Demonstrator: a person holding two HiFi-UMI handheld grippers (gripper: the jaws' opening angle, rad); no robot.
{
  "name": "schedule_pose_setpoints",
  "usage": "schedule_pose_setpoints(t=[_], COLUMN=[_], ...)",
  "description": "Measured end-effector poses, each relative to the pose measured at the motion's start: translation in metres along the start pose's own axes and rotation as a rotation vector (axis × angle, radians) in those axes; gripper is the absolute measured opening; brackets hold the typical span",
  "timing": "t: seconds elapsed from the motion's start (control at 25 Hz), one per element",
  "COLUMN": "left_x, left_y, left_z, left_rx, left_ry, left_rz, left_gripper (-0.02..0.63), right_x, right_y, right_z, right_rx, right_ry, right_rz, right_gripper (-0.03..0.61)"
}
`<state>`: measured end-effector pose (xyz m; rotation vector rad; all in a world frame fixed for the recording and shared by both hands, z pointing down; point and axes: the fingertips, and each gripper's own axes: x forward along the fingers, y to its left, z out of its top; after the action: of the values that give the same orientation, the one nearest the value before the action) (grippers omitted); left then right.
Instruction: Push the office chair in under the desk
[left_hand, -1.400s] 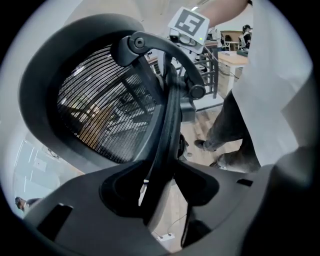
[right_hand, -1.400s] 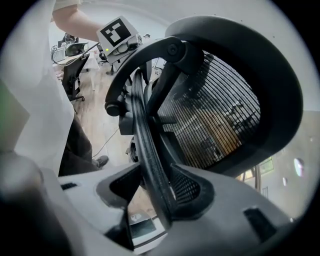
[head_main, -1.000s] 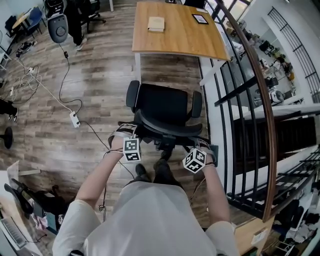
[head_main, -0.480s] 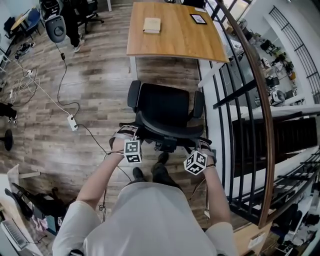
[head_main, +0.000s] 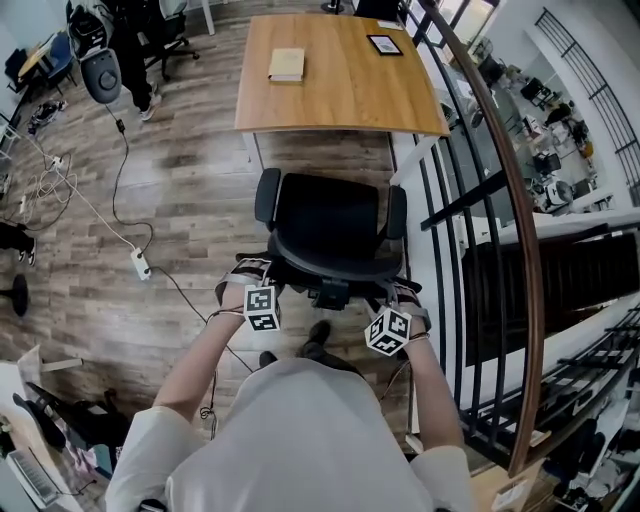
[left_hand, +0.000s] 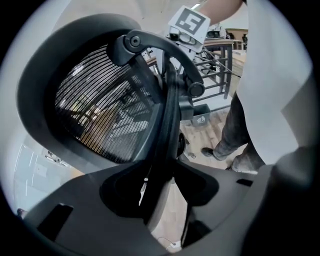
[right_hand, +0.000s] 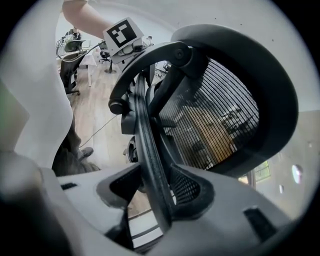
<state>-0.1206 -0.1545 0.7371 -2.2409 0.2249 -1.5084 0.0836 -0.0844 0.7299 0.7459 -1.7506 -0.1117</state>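
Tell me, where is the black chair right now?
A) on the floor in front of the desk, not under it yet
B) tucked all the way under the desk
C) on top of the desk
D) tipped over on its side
A: the chair stands upright on the wooden floor, and its seat sits just short of the near edge of the desk.
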Motion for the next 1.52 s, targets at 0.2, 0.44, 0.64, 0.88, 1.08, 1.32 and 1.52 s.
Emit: schedule_pose_setpoints(t=[0.2, 0.44, 0.64, 0.88, 1.08, 1.32, 1.52], left_x=[0.027, 0.051, 0.070, 0.090, 0.109, 0.129, 0.146], left_y=[0.031, 0.072, 0.101, 0.140, 0.171, 0.223, 0.257], left_z=[0.021, 0.039, 0.046, 0.057, 0.068, 0.072, 0.066], left_rx=[-0.015, -0.032, -0.043, -0.040, -0.033, -0.012, -0.011], left_ry=[0.015, 0.036, 0.040, 0.040, 0.029, 0.018, 0.016], left_rz=[0.003, 0.009, -0.005, 0.007, 0.001, 0.020, -0.018], left_gripper=[0.184, 0.184, 0.187, 0.186, 0.184, 0.179, 0.175], right_x=[0.016, 0.031, 0.046, 0.062, 0.078, 0.100, 0.119], right_y=[-0.041, -0.090, -0.121, -0.167, -0.205, -0.252, -0.289], right_z=[-0.021, -0.035, -0.041, -0.049, -0.056, -0.054, -0.045], right_rx=[-0.016, -0.027, -0.032, -0.025, -0.017, -0.003, 0.006], right_ry=[-0.018, -0.019, -0.018, -0.012, -0.002, 0.016, 0.026], right_rz=[-0.016, -0.025, -0.026, -0.031, -0.029, -0.032, -0.028], right_gripper=[0.187, 0.189, 0.190, 0.192, 0.192, 0.197, 0.199])
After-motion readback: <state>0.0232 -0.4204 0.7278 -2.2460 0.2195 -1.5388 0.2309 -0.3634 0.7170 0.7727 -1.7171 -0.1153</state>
